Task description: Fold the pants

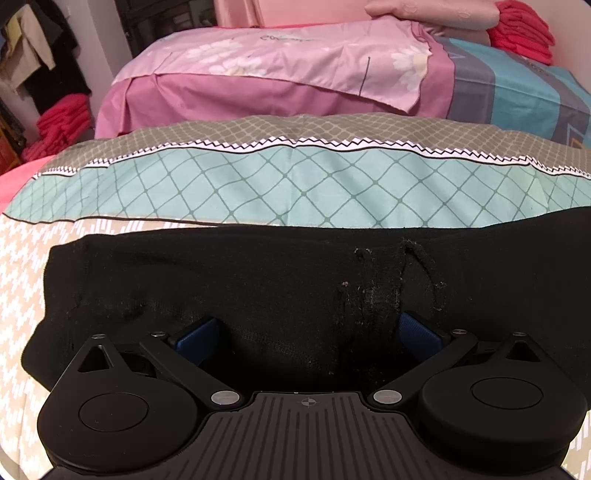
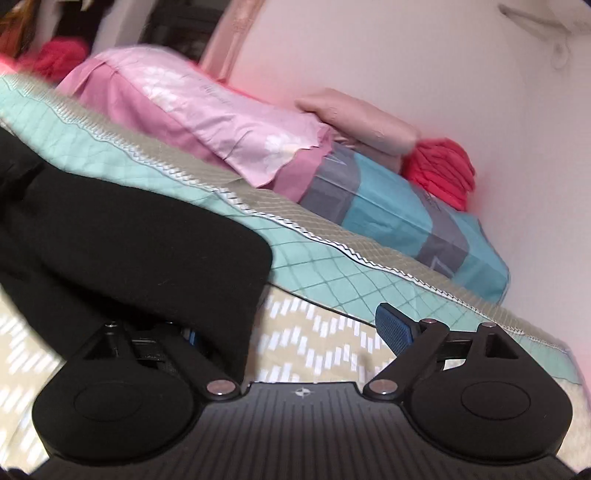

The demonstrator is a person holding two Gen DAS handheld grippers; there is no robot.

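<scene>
Black pants (image 1: 221, 277) lie flat across the patterned bedsheet (image 1: 258, 177), with a linty seam showing right of centre. My left gripper (image 1: 306, 332) hovers low over them, its blue pads (image 1: 419, 330) spread wide with only flat cloth below; it is open. In the right wrist view one end of the pants (image 2: 147, 240) lies at the left and its edge covers most of the left finger. My right gripper (image 2: 291, 332) is open, the right blue pad (image 2: 393, 326) standing free over the beige sheet (image 2: 314, 339). No pad presses on the cloth.
A folded pink quilt (image 1: 277, 74) and a blue-and-grey striped blanket (image 1: 517, 92) lie further back on the bed. Red folded clothes (image 1: 524, 33) and a pink pillow (image 1: 424, 11) sit by the wall. Another red pile (image 1: 62, 122) lies off the bed's left side.
</scene>
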